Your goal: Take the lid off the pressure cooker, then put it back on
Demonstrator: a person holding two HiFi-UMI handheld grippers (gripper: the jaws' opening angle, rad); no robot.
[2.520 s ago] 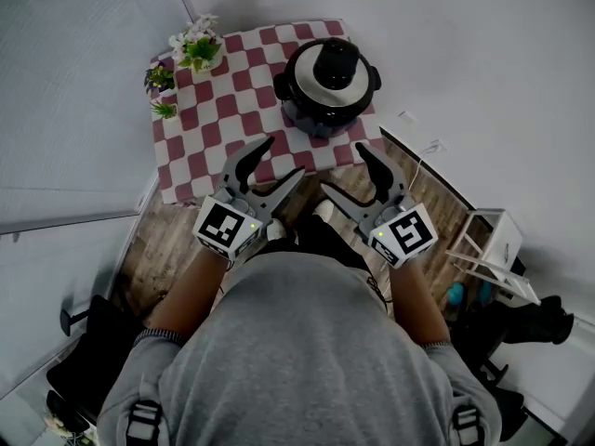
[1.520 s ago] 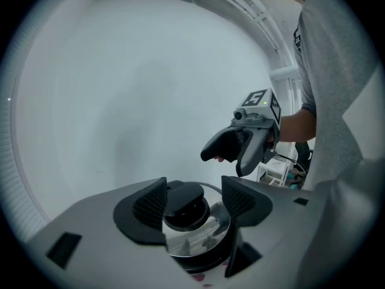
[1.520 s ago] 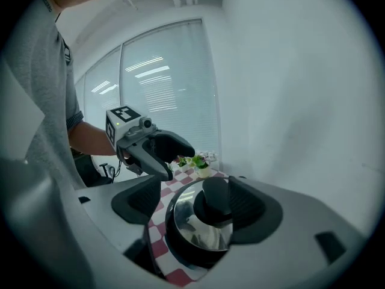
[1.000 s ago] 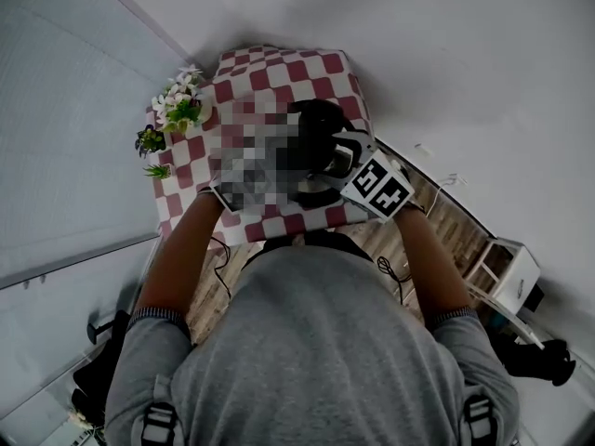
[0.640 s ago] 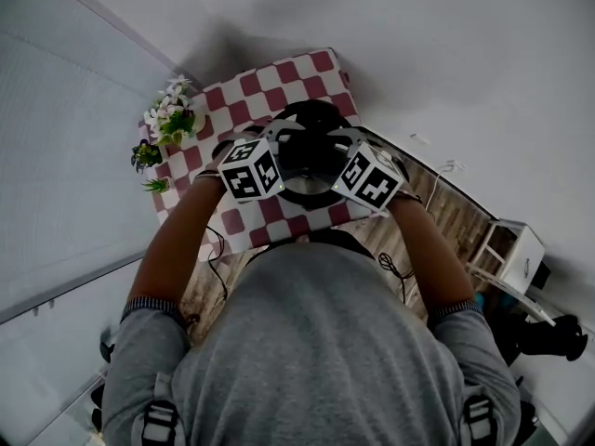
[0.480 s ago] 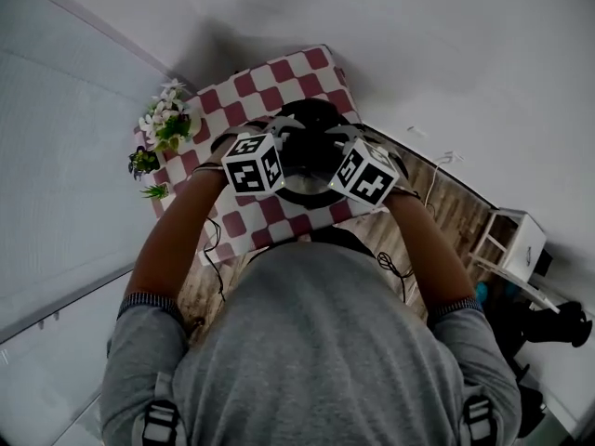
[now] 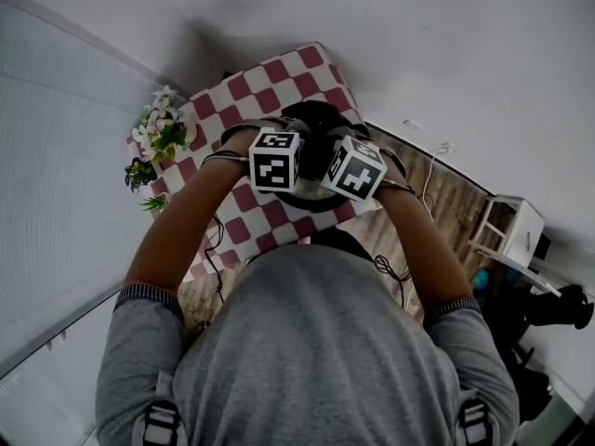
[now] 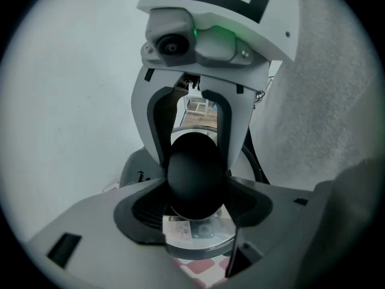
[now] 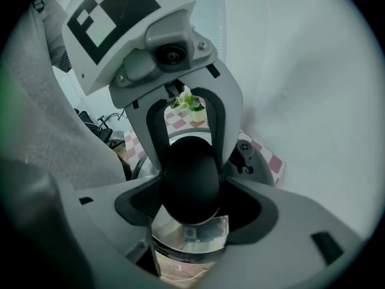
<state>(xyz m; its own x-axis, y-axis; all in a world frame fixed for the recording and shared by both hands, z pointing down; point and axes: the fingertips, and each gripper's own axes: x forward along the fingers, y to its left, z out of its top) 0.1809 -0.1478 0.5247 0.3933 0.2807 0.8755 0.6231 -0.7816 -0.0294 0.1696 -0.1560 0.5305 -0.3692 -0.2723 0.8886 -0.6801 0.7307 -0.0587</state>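
Observation:
The black pressure cooker (image 7: 317,117) stands on a red-and-white checked cloth (image 7: 270,82). Its shiny lid (image 8: 198,238) carries a round black knob (image 8: 194,182). Both grippers point steeply down at it from opposite sides, and their marker cubes (image 7: 274,161) (image 7: 353,168) cover the lid in the head view. My left gripper (image 8: 195,192) is open, its jaws flanking the knob with no clear press. My right gripper (image 9: 191,186) is closing, with the same knob (image 9: 191,179) between its jaws. Each gripper view shows the other gripper's fingers on the knob's far side.
Small pots of flowers (image 7: 163,136) stand at the cloth's left edge. The cooker's side handle (image 9: 255,161) sticks out to the right. A white rack (image 7: 509,232) and a loose cable (image 7: 429,170) are on the wooden floor at the right. White walls close in behind.
Both grippers moved from in front of the person's body out over the cooker, then sank together until their jaws flank the lid knob. The left one rolled as it came down.

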